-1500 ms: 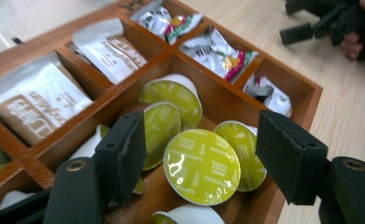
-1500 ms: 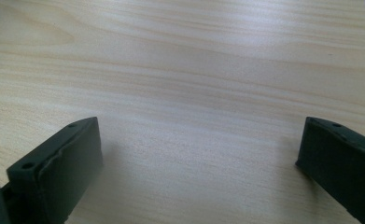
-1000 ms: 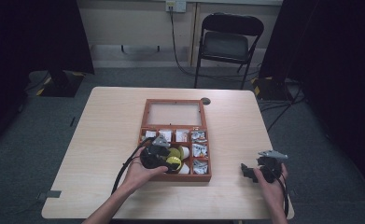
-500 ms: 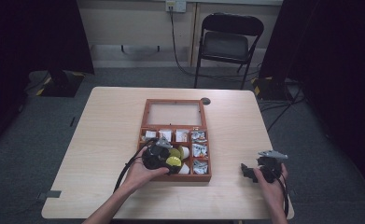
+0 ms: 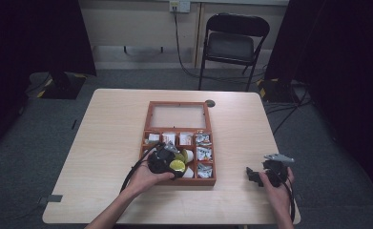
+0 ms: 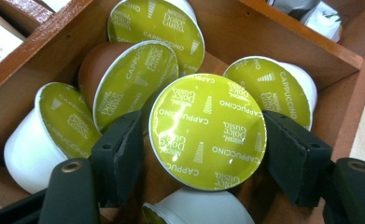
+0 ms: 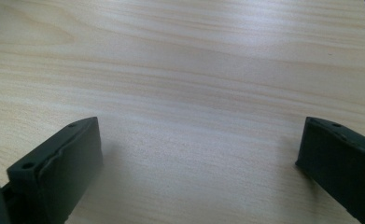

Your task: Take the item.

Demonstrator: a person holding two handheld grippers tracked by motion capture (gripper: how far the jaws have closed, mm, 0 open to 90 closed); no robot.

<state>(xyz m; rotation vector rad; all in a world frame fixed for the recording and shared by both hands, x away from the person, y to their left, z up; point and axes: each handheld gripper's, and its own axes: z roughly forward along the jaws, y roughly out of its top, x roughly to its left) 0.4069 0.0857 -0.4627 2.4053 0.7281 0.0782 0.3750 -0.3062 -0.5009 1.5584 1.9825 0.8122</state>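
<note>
Because the capsule stands tilted on the others in the wooden box's big near compartment, the left gripper takes it by the rim, its jaws having just been closing, pads at either edge. The left gripper view reads the green cappuccino lid; the high view gives a yellow-green spot. Right of the box, the right gripper rests agape over the table, carrying nothing.

A black folding chair stands on grey carpet beyond the wooden table, beneath a wall outlet. A small dark disc lies on the tabletop.
</note>
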